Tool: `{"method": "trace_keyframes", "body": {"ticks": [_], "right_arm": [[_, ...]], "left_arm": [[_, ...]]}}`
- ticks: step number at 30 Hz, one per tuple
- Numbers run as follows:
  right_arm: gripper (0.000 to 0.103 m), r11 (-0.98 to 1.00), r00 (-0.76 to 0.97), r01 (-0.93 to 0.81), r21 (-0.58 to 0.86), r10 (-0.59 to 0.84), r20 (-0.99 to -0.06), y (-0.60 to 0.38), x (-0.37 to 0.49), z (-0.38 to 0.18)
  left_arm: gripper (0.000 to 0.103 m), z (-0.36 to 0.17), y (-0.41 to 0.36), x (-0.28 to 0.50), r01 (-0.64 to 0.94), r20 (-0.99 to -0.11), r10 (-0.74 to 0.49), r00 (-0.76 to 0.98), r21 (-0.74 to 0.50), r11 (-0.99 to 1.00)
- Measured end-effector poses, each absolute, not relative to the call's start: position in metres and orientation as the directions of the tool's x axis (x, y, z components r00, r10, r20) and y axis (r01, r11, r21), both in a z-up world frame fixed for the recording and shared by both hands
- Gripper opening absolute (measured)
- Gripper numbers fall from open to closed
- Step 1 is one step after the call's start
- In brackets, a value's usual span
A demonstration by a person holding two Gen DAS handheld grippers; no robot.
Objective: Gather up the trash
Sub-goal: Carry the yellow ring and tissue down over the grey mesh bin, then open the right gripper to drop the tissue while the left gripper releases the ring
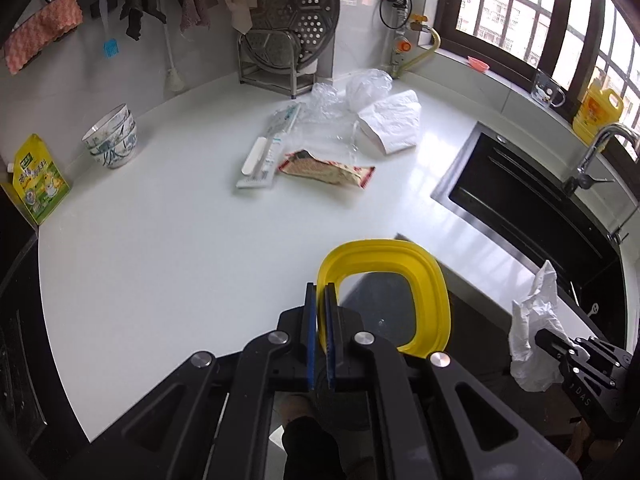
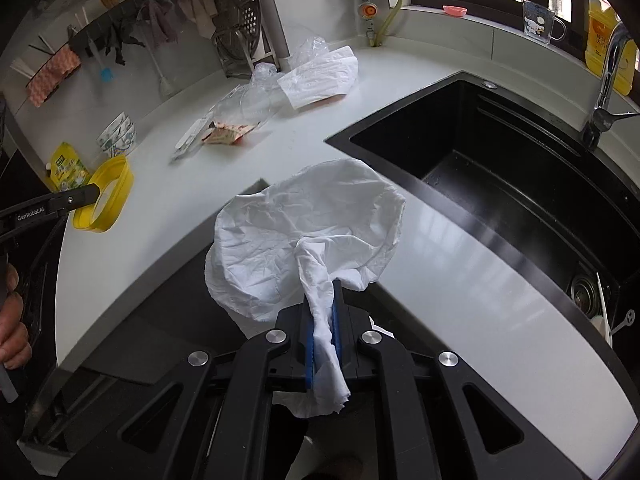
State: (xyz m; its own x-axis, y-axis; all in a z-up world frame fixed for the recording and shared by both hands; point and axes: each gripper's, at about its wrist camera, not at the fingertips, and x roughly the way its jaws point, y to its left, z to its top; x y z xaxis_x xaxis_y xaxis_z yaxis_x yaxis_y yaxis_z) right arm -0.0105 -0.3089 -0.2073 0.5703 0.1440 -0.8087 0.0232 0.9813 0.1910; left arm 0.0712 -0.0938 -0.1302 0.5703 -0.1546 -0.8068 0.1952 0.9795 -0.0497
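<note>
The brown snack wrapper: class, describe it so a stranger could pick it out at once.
Find the white counter left of the black sink. In the trash pile at its middle lies the brown snack wrapper, nearest the front edge, the only brown, red-edged piece among clear and white ones.

Left gripper (image 1: 320,300): clamped on yellow plastic ring lid (image 1: 428,280).
Right gripper (image 1: 540,338): held crumpled white tissue (image 1: 534,332).

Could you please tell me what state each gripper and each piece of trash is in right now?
left gripper: shut on the yellow ring.
right gripper: shut on the white bag, which hangs crumpled.
snack wrapper: lying flat on the counter.
clear plastic bags: crumpled on the counter.
</note>
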Motion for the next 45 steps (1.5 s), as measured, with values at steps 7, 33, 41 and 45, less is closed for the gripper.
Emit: {"method": "trace_keyframes", "body": {"ticks": [7, 33, 41, 45], "right_arm": [[0.007, 0.971, 0.471, 0.046, 0.233, 0.184, -0.863, -0.308, -0.06, -0.263], [0.008, 0.918, 0.276, 0.279, 0.28, 0.203, -0.939, -0.306, -0.026, -0.624], [0.01, 0.903, 0.232, 0.315, 0.29, 0.224, -0.947, -0.31, -0.002, -0.692], [0.031, 0.901, 0.235, 0.323, 0.29, 0.221, -0.947, -0.312, 0.002, -0.695]], "left_arm": [[0.005, -0.166, -0.13, 0.012, 0.28, -0.85, -0.182, 0.495, -0.042, 0.959], [0.005, -0.546, -0.156, 0.021, 0.427, -0.957, -0.142, 0.251, -0.022, 0.904], [0.005, -0.621, -0.162, 0.036, 0.427, -0.971, -0.093, 0.222, 0.011, 0.904], [0.011, -0.633, -0.166, 0.037, 0.419, -0.969, -0.071, 0.235, 0.035, 0.907]]}}
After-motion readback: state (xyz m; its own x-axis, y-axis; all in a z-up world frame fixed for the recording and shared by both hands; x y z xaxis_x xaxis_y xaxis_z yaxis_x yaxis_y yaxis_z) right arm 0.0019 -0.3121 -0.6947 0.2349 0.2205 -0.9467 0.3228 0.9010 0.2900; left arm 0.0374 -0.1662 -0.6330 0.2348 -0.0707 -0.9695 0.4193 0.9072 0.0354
